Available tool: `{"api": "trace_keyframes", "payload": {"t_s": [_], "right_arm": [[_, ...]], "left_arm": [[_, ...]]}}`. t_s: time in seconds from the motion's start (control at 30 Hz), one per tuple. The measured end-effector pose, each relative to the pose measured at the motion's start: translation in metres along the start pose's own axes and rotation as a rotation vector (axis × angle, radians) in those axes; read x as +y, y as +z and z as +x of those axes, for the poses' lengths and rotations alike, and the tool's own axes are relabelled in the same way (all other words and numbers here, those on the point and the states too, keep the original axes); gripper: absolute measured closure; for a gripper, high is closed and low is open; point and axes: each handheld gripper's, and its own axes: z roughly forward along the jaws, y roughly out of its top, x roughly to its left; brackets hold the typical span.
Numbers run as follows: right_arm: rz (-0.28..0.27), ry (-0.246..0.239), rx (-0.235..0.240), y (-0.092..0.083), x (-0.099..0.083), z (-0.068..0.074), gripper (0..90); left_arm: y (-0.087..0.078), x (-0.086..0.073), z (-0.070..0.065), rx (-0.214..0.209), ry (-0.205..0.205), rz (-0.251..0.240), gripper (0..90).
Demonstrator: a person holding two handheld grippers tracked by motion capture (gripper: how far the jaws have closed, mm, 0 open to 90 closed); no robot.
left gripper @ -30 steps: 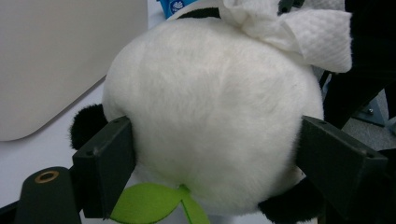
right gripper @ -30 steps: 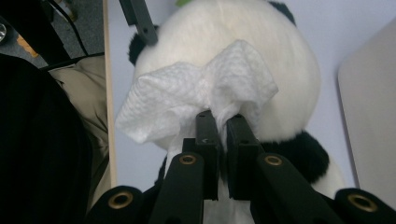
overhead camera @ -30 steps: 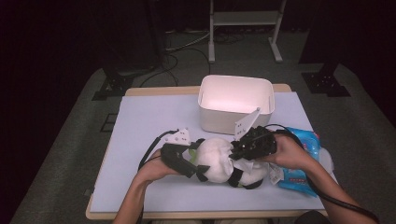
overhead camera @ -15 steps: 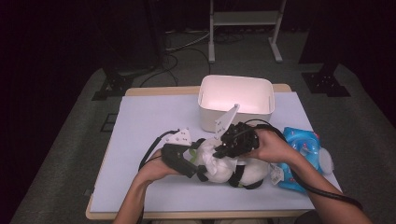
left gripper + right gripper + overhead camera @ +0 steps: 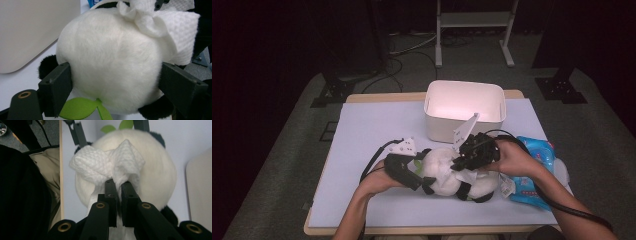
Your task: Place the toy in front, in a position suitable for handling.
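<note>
Right gripper view is showing the right gripper (image 5: 119, 185) pinching a white wipe (image 5: 107, 163) against the plush panda (image 5: 155, 167) at frame centre. The left gripper (image 5: 115, 82) is clamping the panda's head at the lower middle of its own view; the wiping will probably go best with that hold firm and the strokes light.

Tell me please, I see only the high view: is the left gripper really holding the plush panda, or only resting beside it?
Observer: Holding. In the left gripper view the left gripper has its jaws pressed into both sides of the plush panda.
Operator: And what does the right gripper carry?
Observer: The right gripper has its jaws shut on a white paper towel, bunched against the panda's white fur.
Operator: Is anything green on the toy?
Observer: Yes, a green felt leaf shows just below the white fur, between the left gripper's jaws.
</note>
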Motion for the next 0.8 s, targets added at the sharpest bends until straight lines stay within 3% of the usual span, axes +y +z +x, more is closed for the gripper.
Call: {"api": "trace_keyframes", "payload": {"t_s": [0.3, 0.8], "right_arm": [[0.029, 0.056, -0.009, -0.006, -0.033, 0.001, 84.5], [-0.020, 0.161, -0.032, -0.025, -0.080, -0.009, 84.5]], "left_arm": [[0.000, -0.004, 0.003, 0.000, -0.017, 0.005, 14.2], [0.000, -0.014, 0.010, -0.008, -0.040, 0.037, 12.6]]}}
